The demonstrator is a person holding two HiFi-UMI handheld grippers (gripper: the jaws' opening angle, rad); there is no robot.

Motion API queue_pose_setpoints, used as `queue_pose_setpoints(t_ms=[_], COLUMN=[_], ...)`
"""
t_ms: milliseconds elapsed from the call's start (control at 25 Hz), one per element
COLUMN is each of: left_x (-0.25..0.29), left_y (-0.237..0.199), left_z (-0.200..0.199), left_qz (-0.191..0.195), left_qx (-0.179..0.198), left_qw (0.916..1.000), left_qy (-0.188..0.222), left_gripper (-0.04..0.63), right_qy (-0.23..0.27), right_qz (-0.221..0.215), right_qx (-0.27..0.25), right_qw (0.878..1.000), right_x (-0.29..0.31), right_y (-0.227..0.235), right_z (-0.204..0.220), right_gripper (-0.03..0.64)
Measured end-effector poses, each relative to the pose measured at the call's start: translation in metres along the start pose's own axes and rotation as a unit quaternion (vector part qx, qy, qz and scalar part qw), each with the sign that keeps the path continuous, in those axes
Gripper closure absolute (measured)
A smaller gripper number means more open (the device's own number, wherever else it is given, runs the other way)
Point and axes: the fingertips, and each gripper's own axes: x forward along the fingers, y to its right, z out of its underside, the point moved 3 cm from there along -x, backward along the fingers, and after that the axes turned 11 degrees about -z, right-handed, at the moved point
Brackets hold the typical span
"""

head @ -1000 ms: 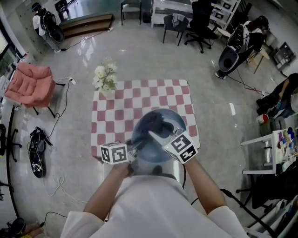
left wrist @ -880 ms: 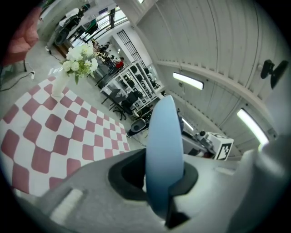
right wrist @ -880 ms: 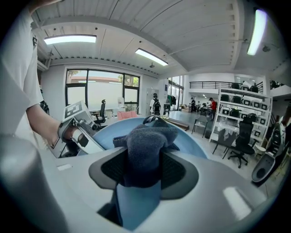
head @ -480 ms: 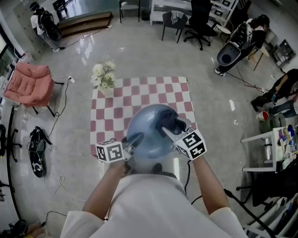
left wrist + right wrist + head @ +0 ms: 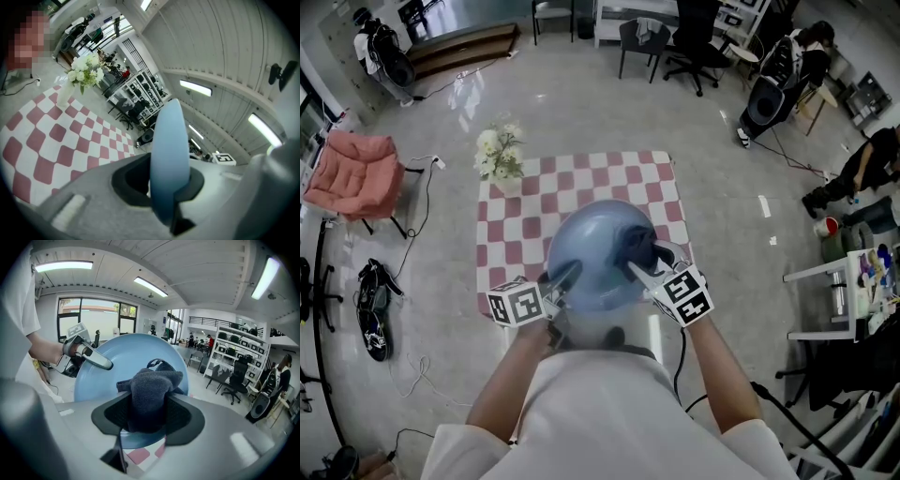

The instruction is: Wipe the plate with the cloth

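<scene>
Left gripper [image 5: 565, 278] is clamped on the rim of the blue plate [image 5: 598, 251]. In the left gripper view the plate stands edge-on, pinched tight between both jaws [image 5: 167, 180]. Right gripper [image 5: 637, 270] is closed on a dark grey cloth [image 5: 643, 246]. In the right gripper view the bunched cloth [image 5: 149, 392] fills the gap between the jaws and its far end touches the plate face [image 5: 126, 357].

The plate is lifted off the surface [image 5: 520, 225] and tilted, above the near edge toward the near right corner. The cloth sits on the right part of the plate, with the left gripper's hold on the near left rim. The left gripper also shows in the right gripper view [image 5: 89, 356], at the plate's left rim with a hand behind it.

The surface carries a red-and-white checked covering [image 5: 44, 136]. A vase of white flowers [image 5: 499, 155] stands at the far left corner, well apart from the plate.

Each gripper cube bears black-and-white square markers, the left [image 5: 515, 305] and the right [image 5: 687, 296]. They are patterns only, not readable text. One marker cube [image 5: 225, 158] shows past the plate in the left gripper view.
</scene>
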Motion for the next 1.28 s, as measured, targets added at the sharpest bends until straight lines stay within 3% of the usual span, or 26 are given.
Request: queue_pose_setpoints(t_ms=[320,480,800,1280], left_x=[0.008,0.011,0.021,0.039], left_y=[0.002,0.000,-0.004,0.010], left_z=[-0.008,-0.007,-0.001,0.001], left_qz=[-0.013,-0.027,-0.056,-0.083], left_qx=[0.003,0.029,0.045,0.141], left_qw=[0.9997,0.9989,0.9970,0.9858], left_qy=[0.020,0.025,0.029,0.036], left_gripper=[0.546,0.545,0.545,0.545], right_qy=[-0.002,0.003,0.034,0.020], right_qz=[-0.045,-0.064,-0.075,-0.084], right_qx=[0.011,0.018,0.060,0.079], right_qw=[0.999,0.998,0.995,0.993], right_x=[0.010,0.011,-0.007,-0.040], right_y=[-0.017,-0.020,-0.008,0.020], right_z=[0.010,0.014,0.032,0.076], right_gripper=[0.413,0.413,0.414,0.414])
